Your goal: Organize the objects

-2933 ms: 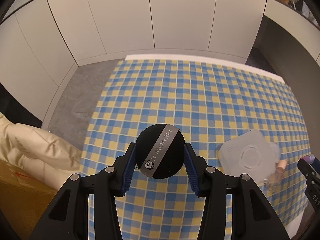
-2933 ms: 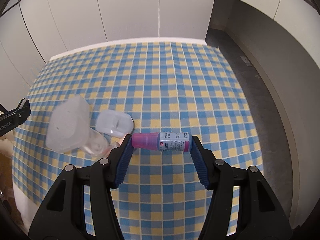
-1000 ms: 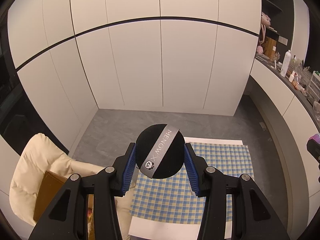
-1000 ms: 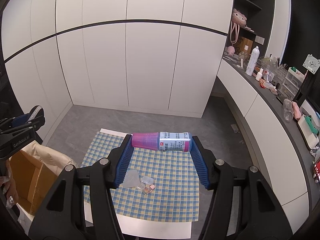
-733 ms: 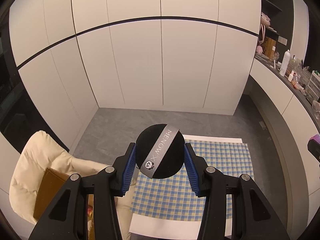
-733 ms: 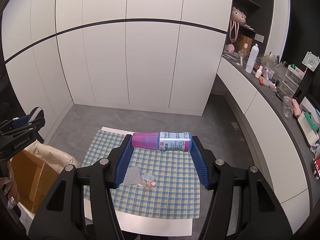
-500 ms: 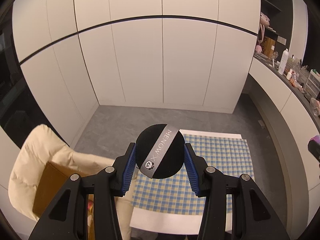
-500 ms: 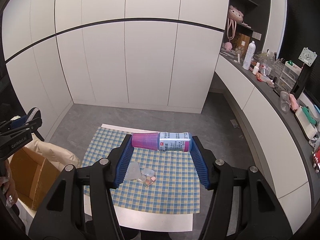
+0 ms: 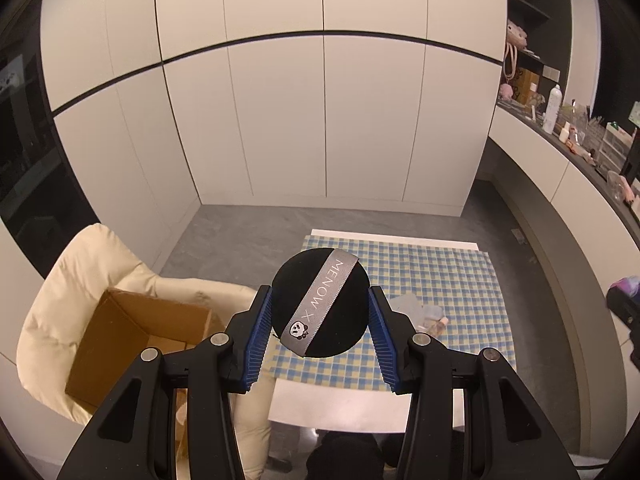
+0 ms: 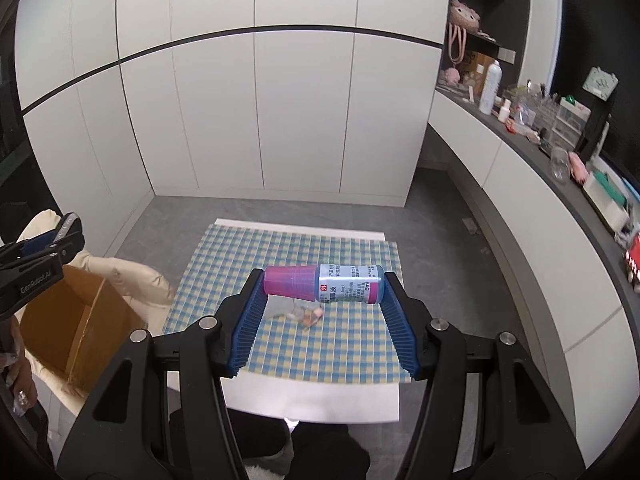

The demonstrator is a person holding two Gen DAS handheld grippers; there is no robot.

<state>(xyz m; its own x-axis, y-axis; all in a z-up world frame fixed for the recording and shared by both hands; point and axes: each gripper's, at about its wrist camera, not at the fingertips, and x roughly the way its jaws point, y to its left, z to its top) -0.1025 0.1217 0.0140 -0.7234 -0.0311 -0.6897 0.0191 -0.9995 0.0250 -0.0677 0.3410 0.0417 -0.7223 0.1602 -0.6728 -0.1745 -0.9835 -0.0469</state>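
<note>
Cardboard box (image 9: 140,344) sits open-topped on a cream cushioned chair (image 9: 76,280), just left of the table's edge. The left gripper (image 9: 320,320) is clamped on a round black puff (image 9: 320,308) with a grey band, held in the air between box and table. The checked cloth (image 9: 452,280) covers the table, a few small clear items (image 10: 304,312) lying mid-cloth with bare cloth all round. The right gripper (image 10: 324,292) pinches a pink-capped bottle (image 10: 324,283) end to end, crosswise above the cloth. Grey floor lies open beyond the table's far edge.
</note>
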